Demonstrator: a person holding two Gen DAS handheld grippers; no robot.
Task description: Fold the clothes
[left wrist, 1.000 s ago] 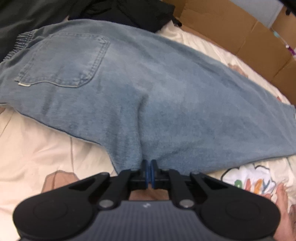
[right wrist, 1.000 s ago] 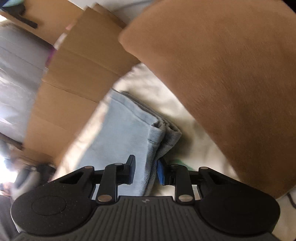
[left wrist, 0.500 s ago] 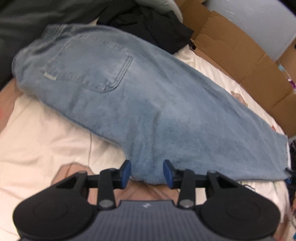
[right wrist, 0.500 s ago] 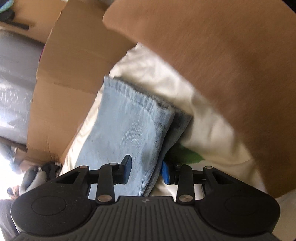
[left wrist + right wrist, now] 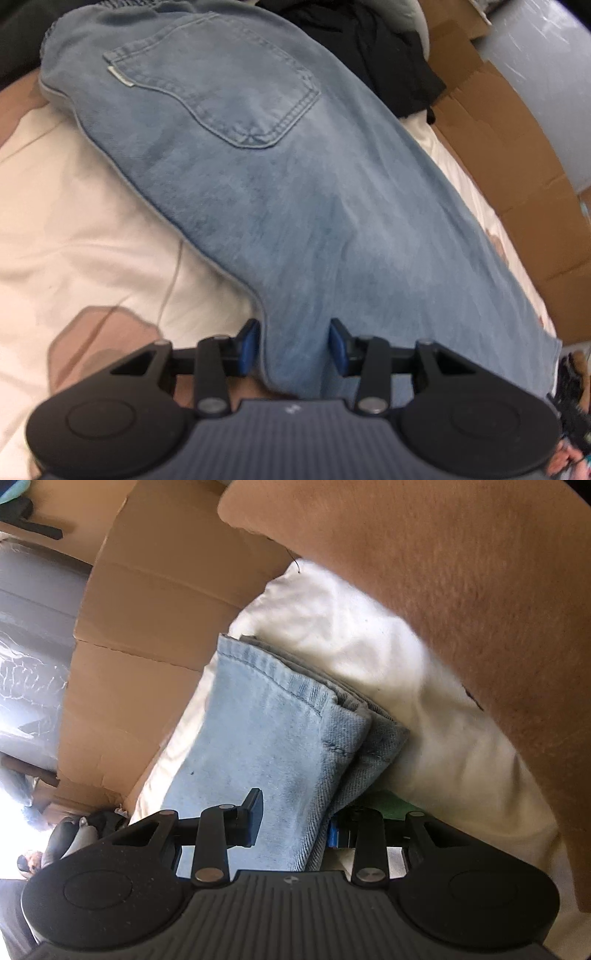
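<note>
Lying folded on the cream bed sheet [image 5: 92, 229], the blue jeans [image 5: 280, 192] sit between both grippers.
Left gripper [image 5: 293, 341] fingers, just opened, stand apart around the crotch fold; right gripper [image 5: 293, 821] fingers, just widened, straddle the hems unpressed.

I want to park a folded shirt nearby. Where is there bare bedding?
Bare cream sheet lies left of the jeans. Crowded: black clothes and cardboard on the far side; a brown cushion by the hems.
</note>
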